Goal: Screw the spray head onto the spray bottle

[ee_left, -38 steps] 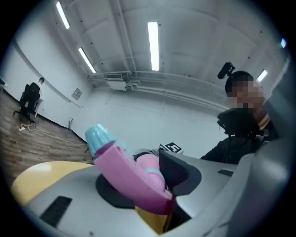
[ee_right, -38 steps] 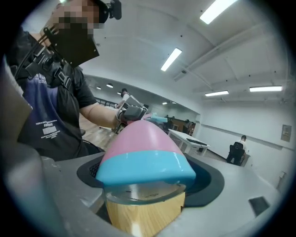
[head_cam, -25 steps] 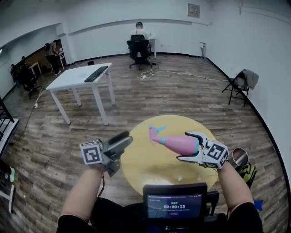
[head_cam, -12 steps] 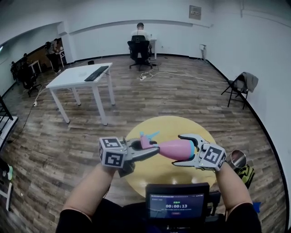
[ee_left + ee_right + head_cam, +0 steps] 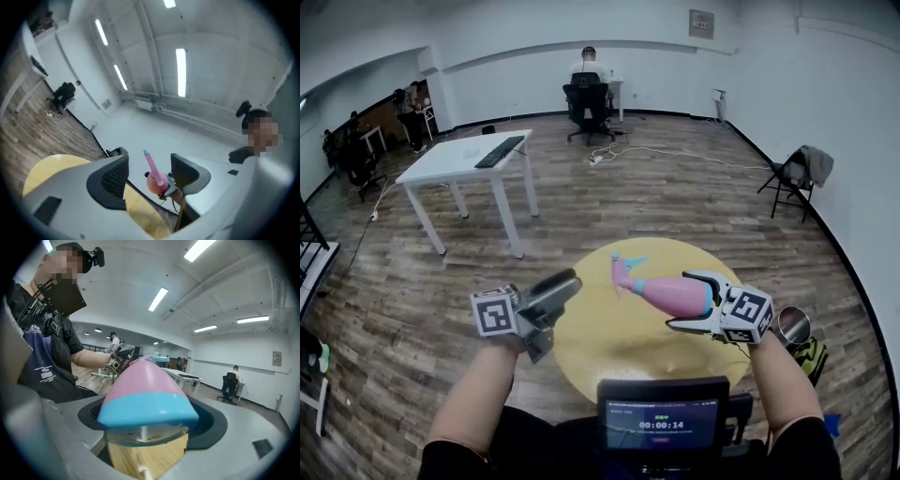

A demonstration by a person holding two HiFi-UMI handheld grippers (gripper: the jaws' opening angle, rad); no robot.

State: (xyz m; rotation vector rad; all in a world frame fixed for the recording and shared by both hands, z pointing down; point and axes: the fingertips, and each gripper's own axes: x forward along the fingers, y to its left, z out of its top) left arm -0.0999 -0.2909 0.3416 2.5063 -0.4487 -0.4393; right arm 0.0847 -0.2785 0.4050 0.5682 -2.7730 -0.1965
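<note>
Your right hand-held gripper (image 5: 690,302) pinches the spray bottle (image 5: 673,294) by its blue base above the round yellow table (image 5: 619,352), with the spray head (image 5: 624,272) at its neck. Your left hand-held gripper (image 5: 560,292), jaws opening and empty, hangs by the table's edge over plank floor (image 5: 675,197).

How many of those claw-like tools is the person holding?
2. The left gripper, over the yellow table's left edge, is opening with nothing between its jaws; the right gripper is clamped on the pink spray bottle above it.
</note>
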